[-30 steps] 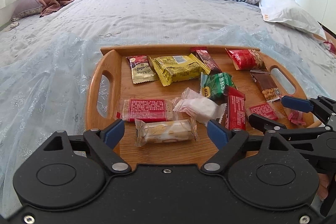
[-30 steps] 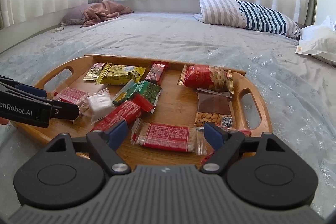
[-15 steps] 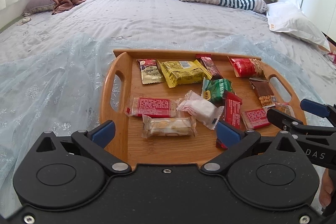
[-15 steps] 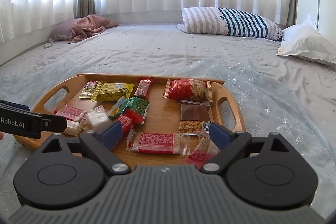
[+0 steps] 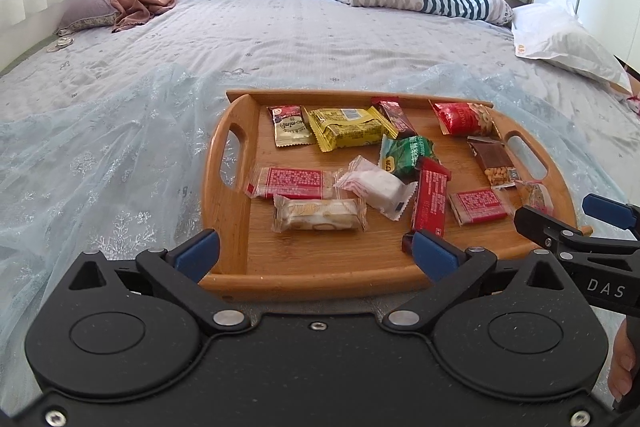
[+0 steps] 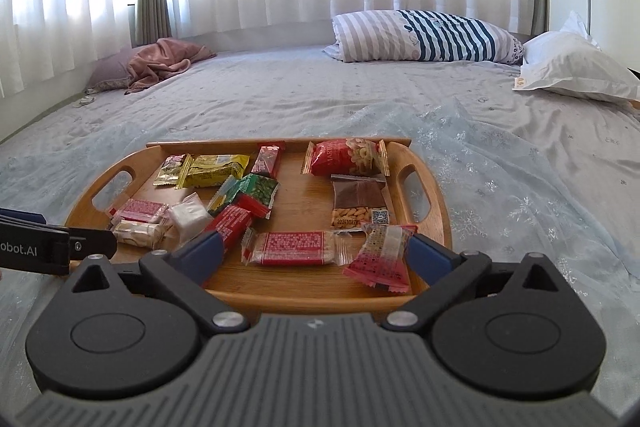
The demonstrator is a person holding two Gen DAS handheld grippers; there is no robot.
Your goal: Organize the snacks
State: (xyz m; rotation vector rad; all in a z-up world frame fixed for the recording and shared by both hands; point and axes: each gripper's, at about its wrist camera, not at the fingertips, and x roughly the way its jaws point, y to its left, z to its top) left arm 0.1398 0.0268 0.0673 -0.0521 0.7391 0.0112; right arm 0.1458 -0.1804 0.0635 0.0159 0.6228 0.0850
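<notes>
- Snacks (image 5: 360, 163) through my left wrist camera: about a dozen small sealed packets lying loose and flat inside a wooden tray (image 5: 228, 211) with a cut-out handle at each end, set on the bed (image 5: 280, 39) over a sheer pale-blue cloth.
- I pick out a yellow packet (image 5: 348, 133) at the far side, a green packet (image 5: 408, 155) mid-tray, a long red bar (image 5: 431, 195) partly over it, a white pouch (image 5: 378, 187), and a clear-wrapped cream wafer (image 5: 318, 213) nearest me.
- My left gripper (image 5: 316, 253) has its jaws spread wide over the tray's near rim, nothing between them.
- The right gripper (image 5: 568, 217) shows at the right edge, by the tray's right end.
- From my right wrist camera, the same tray (image 6: 440, 215) sits ahead; a red peanut bag (image 6: 344, 157) and a brown almond pack (image 6: 360, 201) lie by its right handle.
- A flat red cracker pack (image 6: 294, 247) lies at the near edge, and a red-and-white packet (image 6: 384, 255) leans on the near right rim.
- My right gripper's jaws are opening, already wide, empty.
- The left gripper pokes in at the left edge.
</notes>
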